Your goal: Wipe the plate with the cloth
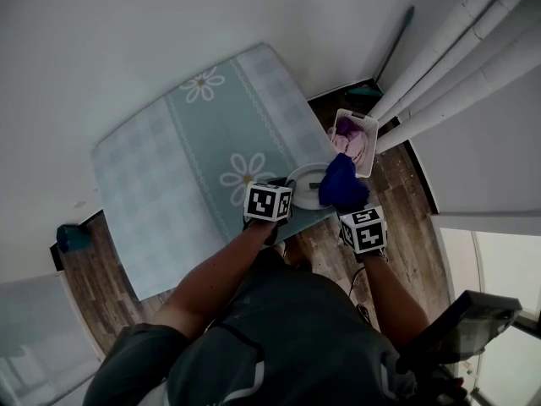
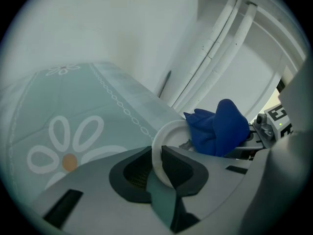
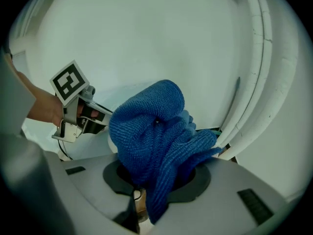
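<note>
I start nearest to me. Both forearms reach forward from my body, the left angled in over the table's near corner, the right out over the wooden floor. There are two grippers, one per hand.

The left gripper has its jaws pinched on the rim of the single white plate. The rim sits right between the fingers and the rest of the plate extends beyond their tips. From the head view, the left gripper holds the plate at the corner of the table. I cannot tell whether the plate rests on it.

The right gripper is clamped on the one blue cloth. The cloth is bunched between the fingers, bulges up past them and hangs down in front of them. In the head view, the right gripper carries the cloth against the plate's right side. From the left gripper view, the cloth lies just past the plate.

Beyond the fingertips stands one white basket on the floor, with purple and pink fabric inside. The table's covering shows two daisies in the head view. Farthest off are white curtains and the wall.
</note>
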{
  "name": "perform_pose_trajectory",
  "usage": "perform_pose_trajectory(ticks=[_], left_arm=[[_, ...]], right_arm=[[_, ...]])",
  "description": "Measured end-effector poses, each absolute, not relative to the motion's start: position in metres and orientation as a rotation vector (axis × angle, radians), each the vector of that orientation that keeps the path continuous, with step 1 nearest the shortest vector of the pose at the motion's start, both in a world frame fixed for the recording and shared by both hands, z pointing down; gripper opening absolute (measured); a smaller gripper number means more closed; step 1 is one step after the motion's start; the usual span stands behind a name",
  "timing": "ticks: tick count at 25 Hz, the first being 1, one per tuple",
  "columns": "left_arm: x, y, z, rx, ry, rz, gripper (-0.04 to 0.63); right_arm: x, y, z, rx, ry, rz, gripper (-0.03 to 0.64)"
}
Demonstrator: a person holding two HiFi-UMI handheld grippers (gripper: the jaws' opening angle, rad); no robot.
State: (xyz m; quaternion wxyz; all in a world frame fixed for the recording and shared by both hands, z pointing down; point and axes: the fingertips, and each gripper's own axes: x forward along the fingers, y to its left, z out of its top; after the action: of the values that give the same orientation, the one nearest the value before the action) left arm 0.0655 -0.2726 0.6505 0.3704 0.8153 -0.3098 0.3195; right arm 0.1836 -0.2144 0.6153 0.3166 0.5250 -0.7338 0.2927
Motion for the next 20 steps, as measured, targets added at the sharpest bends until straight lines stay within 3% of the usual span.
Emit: perform_pose_trajectory(ticks=[11, 20], left_arm=[[0.067, -0.275, 0.643, 2.100, -0.802, 0.787, 0.071], [0.066, -0.274, 0.642, 2.101, -0.764, 0.773, 0.070]], right_arm=[[0.164, -0.186, 0.606, 1.369, -1.990, 0.861, 0.129], [0.070, -0.223, 0.599, 1.109, -2.182, 0.918, 0.129]])
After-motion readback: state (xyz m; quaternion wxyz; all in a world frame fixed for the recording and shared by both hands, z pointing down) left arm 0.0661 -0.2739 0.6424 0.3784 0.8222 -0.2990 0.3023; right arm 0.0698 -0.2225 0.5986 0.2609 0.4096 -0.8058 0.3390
